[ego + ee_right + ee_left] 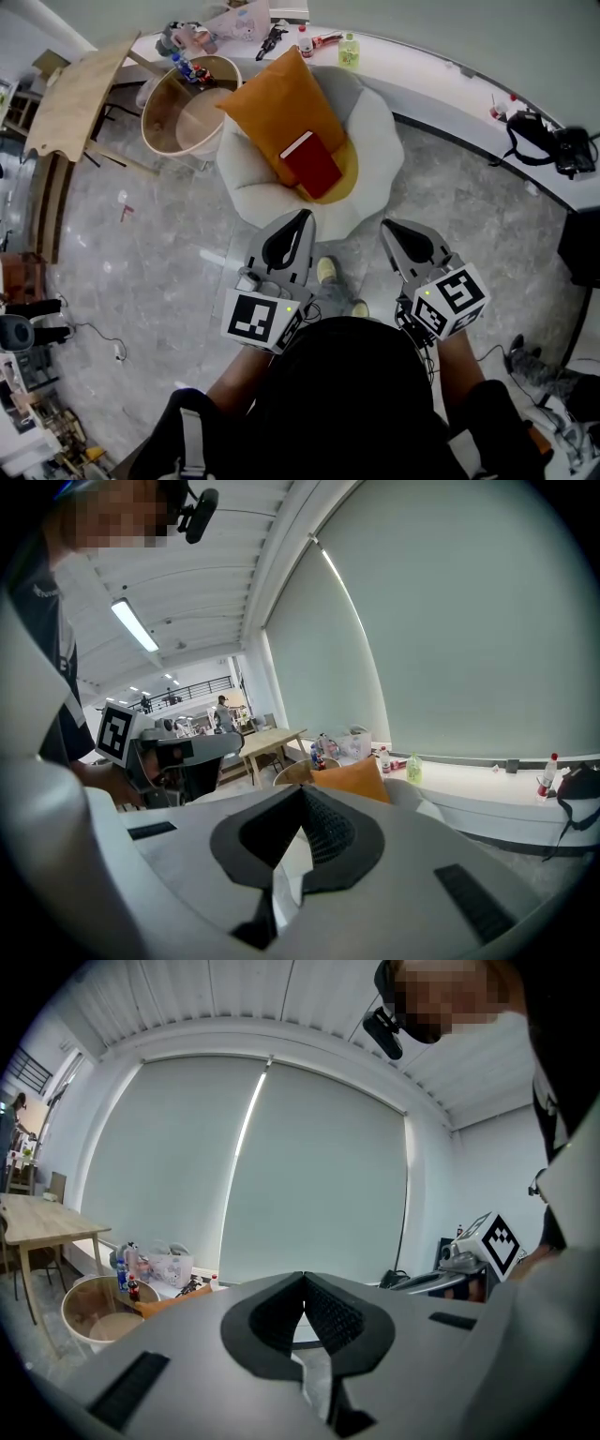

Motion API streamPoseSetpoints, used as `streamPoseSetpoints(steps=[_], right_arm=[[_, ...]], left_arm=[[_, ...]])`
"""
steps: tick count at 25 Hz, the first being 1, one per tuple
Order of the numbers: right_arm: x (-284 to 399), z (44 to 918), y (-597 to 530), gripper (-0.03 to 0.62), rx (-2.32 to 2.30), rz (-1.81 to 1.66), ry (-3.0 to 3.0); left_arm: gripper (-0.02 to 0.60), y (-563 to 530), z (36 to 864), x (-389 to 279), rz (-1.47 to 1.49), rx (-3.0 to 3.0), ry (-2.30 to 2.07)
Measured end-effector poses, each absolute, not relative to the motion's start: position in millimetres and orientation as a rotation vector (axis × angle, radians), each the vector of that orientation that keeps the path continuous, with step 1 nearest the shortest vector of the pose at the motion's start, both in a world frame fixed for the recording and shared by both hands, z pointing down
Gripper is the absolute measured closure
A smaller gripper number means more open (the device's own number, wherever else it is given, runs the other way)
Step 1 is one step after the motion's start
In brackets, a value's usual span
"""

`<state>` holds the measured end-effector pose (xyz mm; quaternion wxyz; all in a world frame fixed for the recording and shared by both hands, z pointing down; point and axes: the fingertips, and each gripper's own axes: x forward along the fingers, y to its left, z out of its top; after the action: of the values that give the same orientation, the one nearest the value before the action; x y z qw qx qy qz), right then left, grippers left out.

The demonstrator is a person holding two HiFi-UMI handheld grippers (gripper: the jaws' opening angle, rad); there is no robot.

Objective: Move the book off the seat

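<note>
At far left, a round wooden tub (148,117) showed only a pale bottom, with small bottles (186,67) at its far rim. The left tool (302,216), closed and empty, pointed at the red book (312,165). The book lay just ahead on the orange cushion (277,98) on the white seat (380,141), its long axis running away and slightly leftward. The right tool (386,226), likewise closed on nothing, sat farther off.

Ahead of the jaws, the book (311,163) is coloured red, the cushion (281,98) orange, the seat (380,141) cream-white. The left gripper (303,217) and right gripper (387,227) are finished in grey, padded in black, and their cubes (258,319) are patterned with black-and-white squares. The floor (169,253) is veined grey.
</note>
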<state>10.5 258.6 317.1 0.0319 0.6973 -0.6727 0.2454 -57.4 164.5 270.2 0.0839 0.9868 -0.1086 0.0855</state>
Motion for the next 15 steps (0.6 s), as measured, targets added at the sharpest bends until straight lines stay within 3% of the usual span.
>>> streamPoseSetpoints(steps=[15], right_arm=[[10.0,323.1,200.0,0.588,2.144,0.744,-2.028]], left_arm=[[0.578,108.7,274.5,-49.1,0.216,2.921,-0.242]])
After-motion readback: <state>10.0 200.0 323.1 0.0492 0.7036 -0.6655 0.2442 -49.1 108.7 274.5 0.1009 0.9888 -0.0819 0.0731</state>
